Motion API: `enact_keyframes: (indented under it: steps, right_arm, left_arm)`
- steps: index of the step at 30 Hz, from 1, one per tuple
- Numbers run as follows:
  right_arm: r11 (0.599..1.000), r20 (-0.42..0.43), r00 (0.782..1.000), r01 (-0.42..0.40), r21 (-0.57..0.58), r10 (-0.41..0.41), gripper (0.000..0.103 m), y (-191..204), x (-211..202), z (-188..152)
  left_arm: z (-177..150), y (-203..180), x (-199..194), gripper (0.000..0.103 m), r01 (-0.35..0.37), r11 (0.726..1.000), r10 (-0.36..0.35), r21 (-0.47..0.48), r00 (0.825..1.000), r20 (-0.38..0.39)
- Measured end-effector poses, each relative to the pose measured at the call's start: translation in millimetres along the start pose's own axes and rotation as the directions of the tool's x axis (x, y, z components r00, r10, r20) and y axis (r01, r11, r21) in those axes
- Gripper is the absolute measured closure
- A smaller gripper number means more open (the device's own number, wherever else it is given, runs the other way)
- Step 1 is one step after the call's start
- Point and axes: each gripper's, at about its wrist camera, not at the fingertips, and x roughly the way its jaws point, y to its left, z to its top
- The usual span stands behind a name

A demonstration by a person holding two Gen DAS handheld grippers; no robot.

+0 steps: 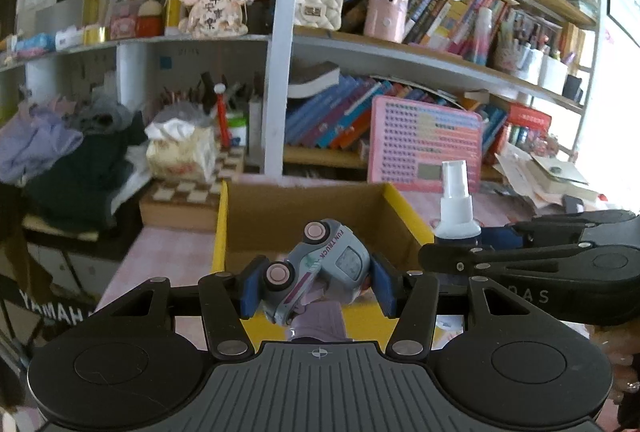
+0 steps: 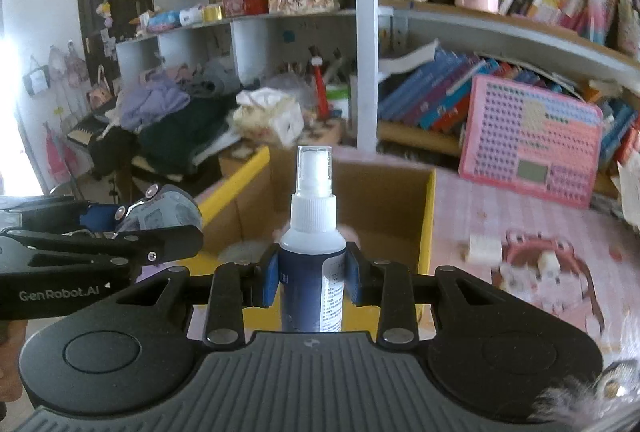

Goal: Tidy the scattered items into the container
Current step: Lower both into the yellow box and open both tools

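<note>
My left gripper [image 1: 316, 286] is shut on a grey toy truck [image 1: 320, 268] with pink wheels, tilted, held over the near edge of the open cardboard box [image 1: 304, 208] with yellow rims. My right gripper [image 2: 313, 280] is shut on an upright dark-blue spray bottle [image 2: 314, 256] with a white pump and clear cap, above the same box [image 2: 384, 204]. In the left wrist view the right gripper and bottle [image 1: 456, 208] sit just right of the box. In the right wrist view the left gripper with the truck [image 2: 168, 212] sits at the box's left rim.
The box stands on a pink checked tablecloth [image 2: 500, 216]. A small white block [image 2: 485, 249] lies on the cloth at right. A pink peg board [image 2: 532, 148] leans against bookshelves behind. A tissue box [image 1: 180, 152], chessboard box [image 1: 188, 200] and clothes pile [image 1: 72, 152] sit at left.
</note>
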Motion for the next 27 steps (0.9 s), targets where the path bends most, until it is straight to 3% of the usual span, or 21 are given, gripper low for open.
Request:
enact_keyframes:
  steps: [5,13,21,27]
  right_arm:
    - [1.0,-0.016,1.0,0.017,-0.021,-0.018,0.072,-20.2,41.6,21.3]
    - [0.996,-0.143,0.989,0.032,-0.088,-0.044,0.072,-48.8,120.3,30.2]
    - [0.981,-0.262,0.963,0.005,-0.195,-0.057,0.072,-59.7,174.2,34.4]
    - [0.973,-0.339,0.939,-0.031,-0.23,-0.05,0.072,-62.6,195.9,33.3]
  left_arm:
    - [18.8,7.4,45.7,0.05,-0.041,0.999,0.041,0.012,0.999,-0.028]
    - [43.7,8.4,119.8,0.05,-0.061,0.997,0.067,0.053,0.99,-0.124]
    - [49.3,12.9,188.2,0.05,-0.081,0.994,0.097,0.07,0.961,-0.261]
    - [46.9,11.8,216.7,0.05,-0.082,0.99,0.117,0.114,0.933,-0.341]
